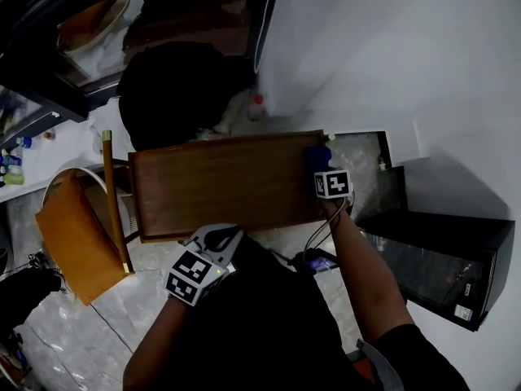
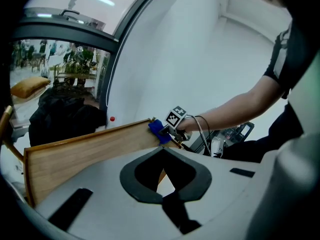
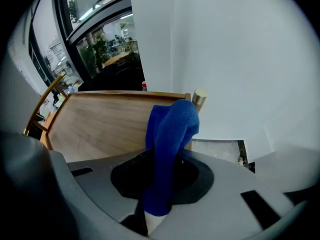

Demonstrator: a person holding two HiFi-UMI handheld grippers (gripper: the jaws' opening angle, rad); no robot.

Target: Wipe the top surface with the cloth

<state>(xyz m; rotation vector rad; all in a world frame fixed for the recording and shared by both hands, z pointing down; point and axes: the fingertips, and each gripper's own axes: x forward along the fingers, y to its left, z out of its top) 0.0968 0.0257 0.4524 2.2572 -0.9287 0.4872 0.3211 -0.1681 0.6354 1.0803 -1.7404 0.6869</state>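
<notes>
Blue fabric cloth (image 3: pixel 170 134) sits at the right end of the brown rectangular wooden table top (image 1: pixel 220 182), centre right of the head view.

Your right gripper (image 1: pixel 321 165) is clamped on the cloth, which folds over the top's far right corner beside a brass-coloured round knob (image 3: pixel 199 98). Your left gripper (image 2: pixel 167 184) has its jaws together on nothing, at the lower edge of the top. I judge most of the surface, running left, is yet to be covered. No wipe marks show, the head view is dark, and cloth-to-wood contact is hard to make out.
</notes>
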